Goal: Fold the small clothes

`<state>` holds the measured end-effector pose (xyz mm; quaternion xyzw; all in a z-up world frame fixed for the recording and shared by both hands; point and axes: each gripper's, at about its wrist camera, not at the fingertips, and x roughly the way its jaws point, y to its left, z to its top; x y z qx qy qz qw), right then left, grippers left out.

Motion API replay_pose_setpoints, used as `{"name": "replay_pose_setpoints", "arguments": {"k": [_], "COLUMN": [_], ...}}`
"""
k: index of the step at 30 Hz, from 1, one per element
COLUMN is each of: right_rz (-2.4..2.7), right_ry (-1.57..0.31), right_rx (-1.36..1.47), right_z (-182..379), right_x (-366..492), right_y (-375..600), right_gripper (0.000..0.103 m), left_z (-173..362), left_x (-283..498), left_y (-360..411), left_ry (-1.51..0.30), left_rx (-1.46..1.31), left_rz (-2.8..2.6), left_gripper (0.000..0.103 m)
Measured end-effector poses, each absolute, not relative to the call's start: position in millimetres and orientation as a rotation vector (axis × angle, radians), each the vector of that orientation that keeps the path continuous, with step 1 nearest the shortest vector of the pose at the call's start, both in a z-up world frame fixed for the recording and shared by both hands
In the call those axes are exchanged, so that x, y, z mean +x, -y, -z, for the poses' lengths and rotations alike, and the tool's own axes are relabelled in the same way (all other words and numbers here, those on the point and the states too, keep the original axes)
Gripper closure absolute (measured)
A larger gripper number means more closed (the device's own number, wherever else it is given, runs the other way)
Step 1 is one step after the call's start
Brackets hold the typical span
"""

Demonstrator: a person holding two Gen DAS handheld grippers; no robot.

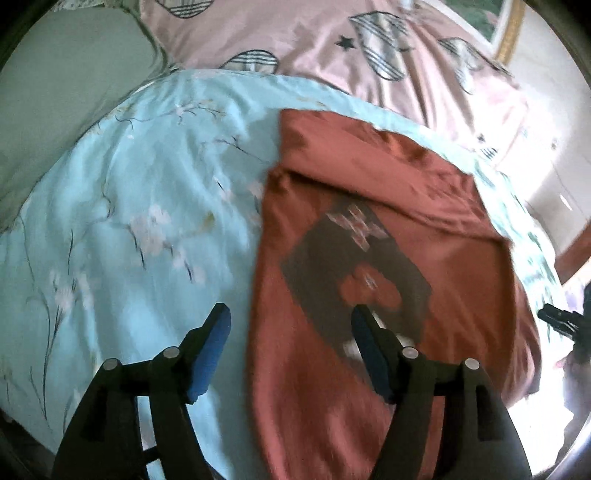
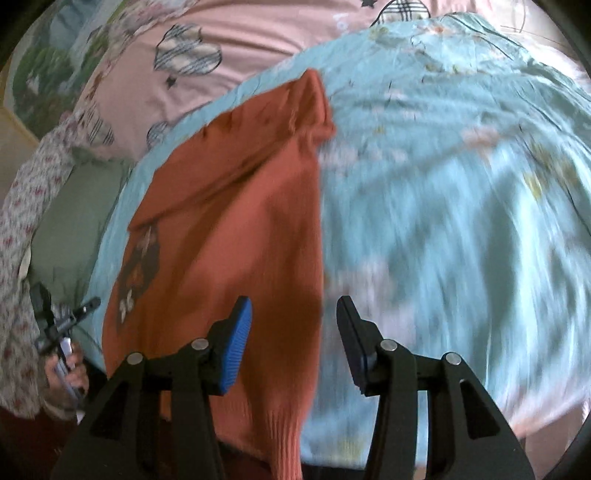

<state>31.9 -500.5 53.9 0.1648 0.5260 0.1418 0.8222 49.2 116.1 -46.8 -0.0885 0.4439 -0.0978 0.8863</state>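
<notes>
An orange-red knit sweater [image 1: 388, 221] lies partly folded on a light blue floral quilt [image 1: 129, 221] spread over the bed, with one sleeve laid across its upper part and a dark square print with small figures on its front. In the left wrist view the left tool [image 1: 291, 325] hangs above the sweater's left edge with its blue-padded fingers [image 1: 212, 350] spread wide, one finger over the quilt and the other over the print, gripping nothing. In the right wrist view the right tool [image 2: 293, 317] is likewise spread apart and empty, straddling the sweater's right edge: one finger above the knit, the other above the quilt. Whether either tool touches the cloth cannot be told; both views are blurred. Beyond the quilt lies a pink bedcover [image 1: 332, 48] printed with striped hearts and black stars, and a grey-green pillow [image 1: 66, 92] sits at the far left of the left view. The person's hand [image 2: 68, 373] in a small-flowered sleeve [image 2: 26, 221] holds the other tool's handle at the left edge of the right view. A gold-framed picture [image 1: 506, 22] shows at the top right of the left view.
</notes>
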Motion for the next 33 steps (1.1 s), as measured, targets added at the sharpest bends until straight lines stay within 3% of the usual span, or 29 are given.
{"name": "replay_pose_setpoints", "arguments": {"k": [17,19,21,22,24,25,27,28,33], "right_rz": [-0.452,-0.449,-0.45,-0.457,-0.469,-0.477,-0.514,-0.531,-0.583], "right_ry": [-1.169,-1.158,-1.153,-1.151,-1.144,-1.143,-1.141,-1.147,-1.157], "right_rx": [0.347,0.389,0.454,0.487,0.509,0.495,0.478,0.471,0.486], "right_z": [-32,-28,-25,-23,-23,-25,-28,-29,-24], "right_x": [-19,-18,-20,-21,-25,-28,-37,-44,-51], "right_y": [481,483,492,496,500,500,501,503,505], "right_gripper": [0.054,0.06,0.087,0.095,0.095,0.095,0.095,0.095,0.095], "left_z": [90,96,101,103,103,102,99,98,79], "left_x": [-44,-45,-45,-45,-45,-45,-46,-47,-62], "left_y": [-120,-117,-114,-114,-112,-112,-111,-113,-133], "left_ry": [-1.056,-1.077,-1.09,-1.09,-1.079,-1.076,-1.069,-1.066,-0.996], "left_rx": [-0.189,-0.215,-0.233,-0.228,-0.206,-0.198,-0.176,-0.172,-0.191], "left_rz": [0.282,0.324,0.339,0.331,0.321,0.322,0.327,0.337,0.363], "left_gripper": [0.034,0.035,0.041,0.045,0.05,0.058,0.08,0.098,0.098]}}
